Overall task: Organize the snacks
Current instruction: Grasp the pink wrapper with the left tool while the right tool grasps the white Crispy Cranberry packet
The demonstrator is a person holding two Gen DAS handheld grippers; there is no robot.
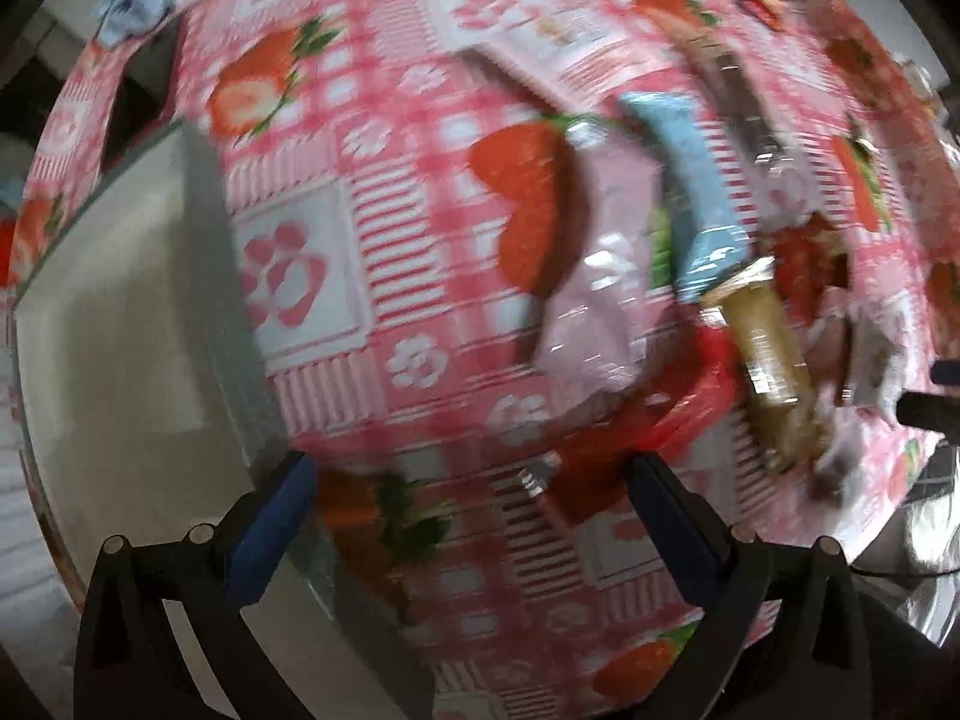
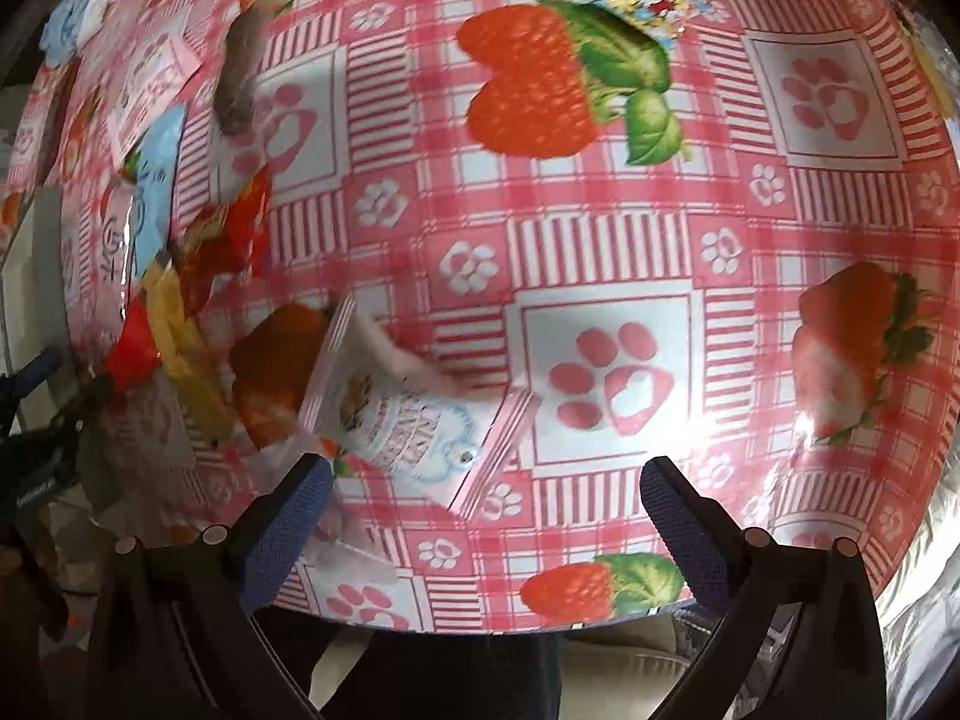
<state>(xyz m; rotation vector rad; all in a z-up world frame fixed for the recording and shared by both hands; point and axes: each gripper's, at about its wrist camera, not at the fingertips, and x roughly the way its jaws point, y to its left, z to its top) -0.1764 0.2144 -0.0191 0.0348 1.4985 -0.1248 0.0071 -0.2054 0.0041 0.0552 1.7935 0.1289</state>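
- The left gripper is seen with its jaws spread wide and nothing between them; it hangs above the strawberry-print tablecloth, low in the left wrist view.
- The right gripper is likewise held wide apart and empty, low in its own frame.
- A white tray fills the left of the left wrist view — no snack can be seen in the part shown, so the sorting is judged barely begun.
- A loose pile of snacks is found at right of centre in the left view: a pale pink packet, a blue packet, a tan bar and a red wrapper, overlapping one another.
- A pink-and-white packet lies just ahead of the right gripper's left finger, at lower left of the right view.
- A small cartoon-print packet sits well apart, at the top — it too is left to be gathered.
- Much is motion-blurred, so labels cannot be read.
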